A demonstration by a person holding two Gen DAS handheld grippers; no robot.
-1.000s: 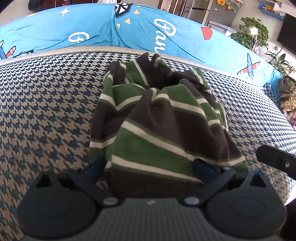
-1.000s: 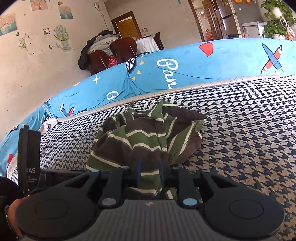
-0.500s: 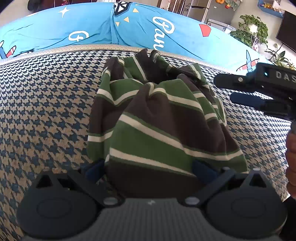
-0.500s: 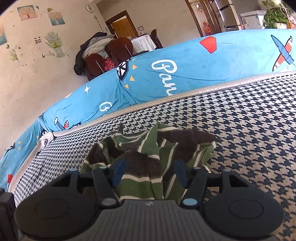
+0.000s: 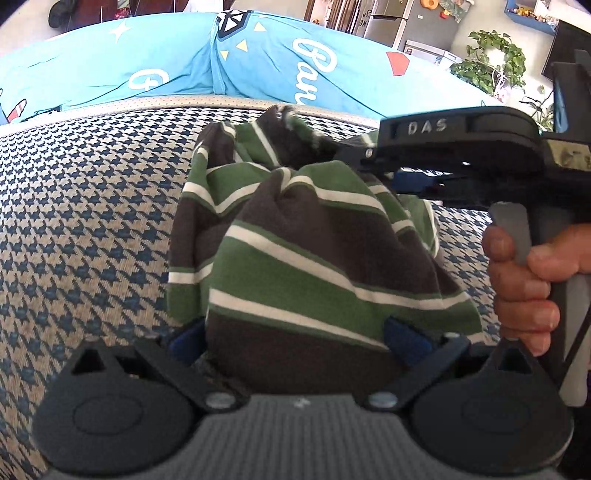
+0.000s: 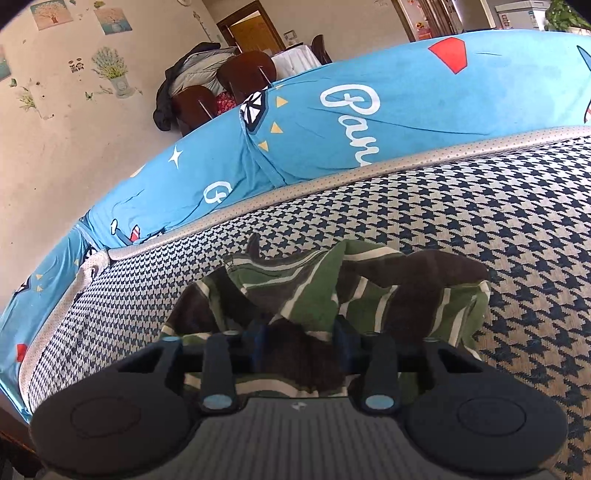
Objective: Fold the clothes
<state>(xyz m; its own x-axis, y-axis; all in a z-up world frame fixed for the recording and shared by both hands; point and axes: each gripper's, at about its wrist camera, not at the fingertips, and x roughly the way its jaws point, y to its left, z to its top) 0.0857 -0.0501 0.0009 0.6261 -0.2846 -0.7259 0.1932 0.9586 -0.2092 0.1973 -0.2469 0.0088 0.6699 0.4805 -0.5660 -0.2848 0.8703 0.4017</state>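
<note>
A crumpled striped garment (image 5: 295, 240), green, brown and white, lies on the houndstooth-patterned cushion (image 5: 81, 221). My left gripper (image 5: 295, 332) is open, its blue fingers wide apart on either side of the garment's near hem. My right gripper (image 6: 301, 343) is open, its fingers straddling a brown fold at the top of the garment (image 6: 351, 291). In the left wrist view the right gripper (image 5: 373, 166) reaches in from the right over the garment's far side, held by a hand (image 5: 532, 280).
A blue printed cover (image 5: 258, 62) runs along the cushion's far edge, also in the right wrist view (image 6: 332, 129). Beyond it stand chairs with a coat (image 6: 207, 88), a fridge (image 5: 391, 22) and potted plants (image 5: 487, 55).
My right gripper opened, swung forward and to the left over the garment, and lowered its fingers around a fold. My left gripper stayed open at the near hem.
</note>
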